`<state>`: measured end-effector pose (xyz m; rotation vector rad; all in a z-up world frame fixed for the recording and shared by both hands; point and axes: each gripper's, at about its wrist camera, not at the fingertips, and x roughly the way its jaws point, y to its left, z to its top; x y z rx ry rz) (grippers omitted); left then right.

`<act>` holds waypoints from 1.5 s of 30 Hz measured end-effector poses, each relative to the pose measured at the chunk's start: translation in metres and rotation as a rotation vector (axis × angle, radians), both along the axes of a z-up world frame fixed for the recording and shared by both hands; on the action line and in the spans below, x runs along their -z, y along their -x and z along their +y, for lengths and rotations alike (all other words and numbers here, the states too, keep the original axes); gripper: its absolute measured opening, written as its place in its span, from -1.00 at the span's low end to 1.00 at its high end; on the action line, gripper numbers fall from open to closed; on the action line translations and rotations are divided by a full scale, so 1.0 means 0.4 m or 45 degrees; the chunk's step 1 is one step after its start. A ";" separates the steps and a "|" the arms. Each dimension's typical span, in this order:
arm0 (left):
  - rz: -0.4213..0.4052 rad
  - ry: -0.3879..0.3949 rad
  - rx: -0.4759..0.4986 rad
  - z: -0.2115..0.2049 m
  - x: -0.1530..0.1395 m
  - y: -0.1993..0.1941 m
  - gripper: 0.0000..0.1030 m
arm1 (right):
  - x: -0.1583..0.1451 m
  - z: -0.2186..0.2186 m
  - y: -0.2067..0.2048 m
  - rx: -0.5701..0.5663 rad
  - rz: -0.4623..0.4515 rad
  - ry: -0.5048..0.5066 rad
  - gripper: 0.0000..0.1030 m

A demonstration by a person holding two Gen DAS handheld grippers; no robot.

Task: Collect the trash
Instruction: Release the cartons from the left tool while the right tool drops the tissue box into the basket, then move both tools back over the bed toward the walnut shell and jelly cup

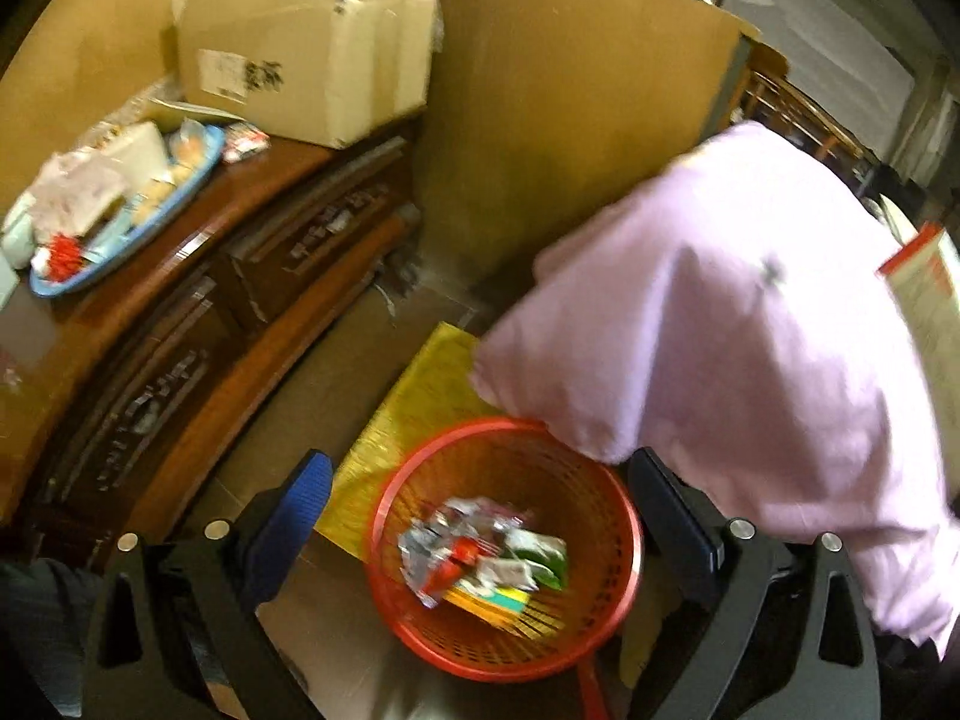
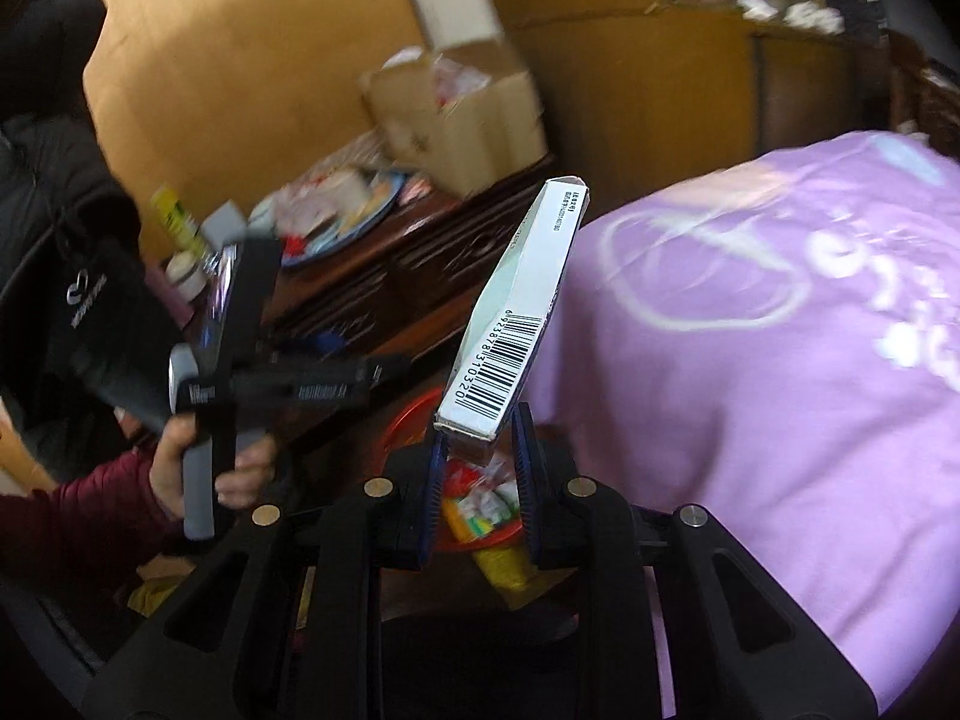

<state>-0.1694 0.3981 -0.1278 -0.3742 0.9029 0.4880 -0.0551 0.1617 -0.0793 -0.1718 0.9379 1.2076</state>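
Note:
A red mesh basket stands on the floor below my left gripper, which is open and empty with one finger on each side of it. Crumpled wrappers lie inside the basket. My right gripper is shut on the lower end of a flat white carton with a barcode, holding it tilted above the basket. The carton's red-edged end also shows at the right edge of the left wrist view. The left gripper shows in the right wrist view, held in a hand.
A pink-clothed surface overhangs the basket's right rim. A dark wooden cabinet at left carries a blue plate of wrappers and a cardboard box. A yellow sheet lies on the floor under the basket.

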 end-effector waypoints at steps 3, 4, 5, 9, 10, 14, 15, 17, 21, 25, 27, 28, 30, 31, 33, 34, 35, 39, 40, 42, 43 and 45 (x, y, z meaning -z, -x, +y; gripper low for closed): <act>0.000 -0.032 -0.028 0.011 -0.011 0.007 0.89 | 0.045 0.063 0.019 -0.084 0.021 0.060 -0.56; 0.000 -0.035 -0.036 0.017 -0.012 0.009 0.89 | 0.065 0.090 0.024 -0.116 0.042 0.082 -0.55; -0.001 -0.034 -0.043 0.020 -0.011 0.011 0.89 | 0.075 0.105 0.024 -0.131 0.057 0.092 -0.55; -0.001 -0.002 -0.066 0.041 -0.001 0.015 0.89 | 0.118 0.164 0.023 -0.205 0.132 0.124 -0.49; 0.001 0.000 -0.070 0.041 0.001 0.018 0.89 | 0.133 0.173 0.020 -0.204 0.140 0.147 -0.26; 0.014 -0.005 -0.068 0.045 0.010 0.018 0.89 | 0.146 0.160 0.009 -0.152 0.152 0.149 -0.05; 0.015 -0.006 -0.067 0.046 0.011 0.018 0.89 | 0.141 0.153 0.007 -0.139 0.147 0.142 -0.05; 0.010 -0.001 -0.062 0.043 0.009 0.017 0.89 | 0.132 0.146 0.005 -0.122 0.130 0.131 -0.05; 0.005 -0.016 -0.045 0.028 -0.002 0.011 0.89 | 0.107 0.119 0.006 -0.096 0.105 0.101 -0.05; -0.019 -0.036 -0.014 0.003 -0.029 0.001 0.89 | 0.072 0.082 0.010 -0.066 0.082 0.065 -0.05; -0.034 -0.050 0.009 -0.016 -0.045 -0.006 0.89 | 0.050 0.056 0.012 -0.045 0.062 0.041 -0.05; -0.041 -0.059 0.020 -0.026 -0.054 -0.009 0.89 | 0.042 0.048 0.013 -0.038 0.055 0.034 -0.05; -0.053 -0.079 0.043 -0.047 -0.071 -0.016 0.89 | 0.027 0.030 0.016 -0.016 0.036 0.016 -0.05; -0.058 -0.090 0.054 -0.057 -0.079 -0.020 0.89 | 0.018 0.017 0.017 -0.002 0.028 0.004 -0.05; -0.069 -0.111 0.080 -0.078 -0.096 -0.027 0.89 | 0.003 -0.012 0.014 0.031 0.013 -0.018 -0.03; -0.075 -0.124 0.094 -0.092 -0.106 -0.031 0.89 | -0.001 -0.022 0.010 0.043 0.009 -0.025 -0.02; -0.080 -0.133 0.106 -0.103 -0.114 -0.035 0.89 | -0.008 -0.037 0.007 0.059 0.004 -0.034 -0.01; -0.099 -0.172 0.159 -0.155 -0.146 -0.050 0.89 | -0.035 -0.093 -0.005 0.124 -0.014 -0.072 -0.01; -0.104 -0.184 0.175 -0.171 -0.155 -0.055 0.89 | -0.043 -0.109 -0.008 0.143 -0.021 -0.084 0.00; -0.114 -0.215 0.207 -0.202 -0.172 -0.064 0.89 | -0.057 -0.139 -0.013 0.175 -0.035 -0.105 0.01; -0.117 -0.228 0.220 -0.215 -0.179 -0.067 0.89 | -0.067 -0.163 -0.017 0.202 -0.048 -0.120 0.04; -0.125 -0.258 0.245 -0.244 -0.196 -0.075 0.89 | -0.079 -0.198 -0.022 0.239 -0.063 -0.140 0.07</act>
